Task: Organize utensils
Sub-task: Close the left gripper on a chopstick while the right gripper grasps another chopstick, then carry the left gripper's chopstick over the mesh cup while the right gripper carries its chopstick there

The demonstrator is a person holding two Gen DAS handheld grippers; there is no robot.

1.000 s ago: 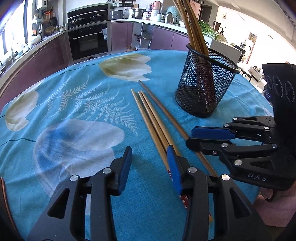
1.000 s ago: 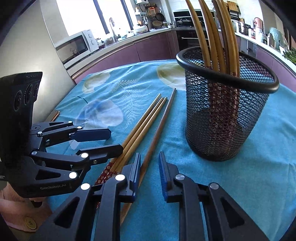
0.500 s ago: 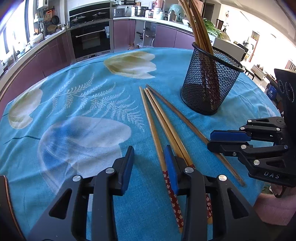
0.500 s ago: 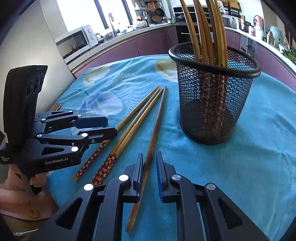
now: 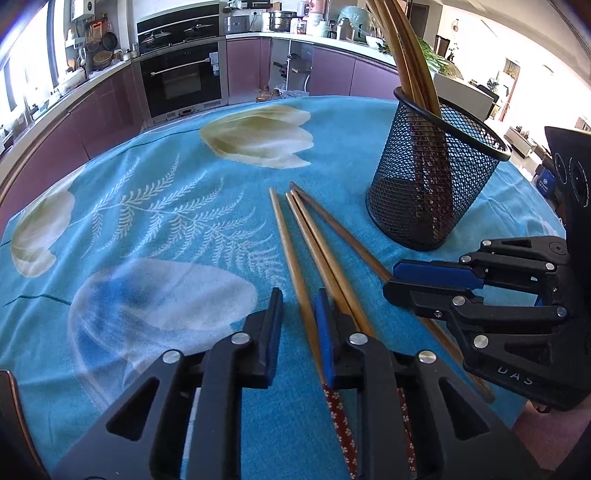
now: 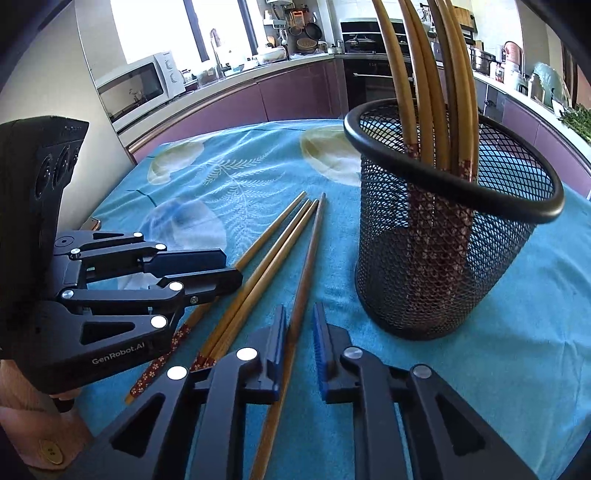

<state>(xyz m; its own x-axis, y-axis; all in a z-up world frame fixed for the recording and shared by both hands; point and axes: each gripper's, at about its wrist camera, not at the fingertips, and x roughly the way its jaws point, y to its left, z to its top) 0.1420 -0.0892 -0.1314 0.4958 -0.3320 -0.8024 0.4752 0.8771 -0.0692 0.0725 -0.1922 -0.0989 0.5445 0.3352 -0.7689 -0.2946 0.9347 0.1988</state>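
While four chopsticks (image 6: pixel 280 254) lie mid-desk beside the black cup (image 6: pixel 443 258), each open, empty gripper, left gripper (image 5: pixel 297 325) and right gripper (image 6: pixel 299 345), straddles one stick and must close next.

Black mesh cup (image 6: pixel 436 266), brown chopsticks (image 5: pixel 325 251), turquoise floral tablecloth (image 5: pixel 166 206).

This is a home kitchen: a built-in oven (image 5: pixel 181 79) sits in a curved run of purple cabinets (image 5: pixel 99 110) along the far wall, with pots (image 5: pixel 282 20) and jars crowding the counter above. A white microwave (image 6: pixel 138 83) stands at the far left near a bright window (image 6: pixel 155 26), and the near surface (image 5: pixel 166 206) wears a blue floral cloth.
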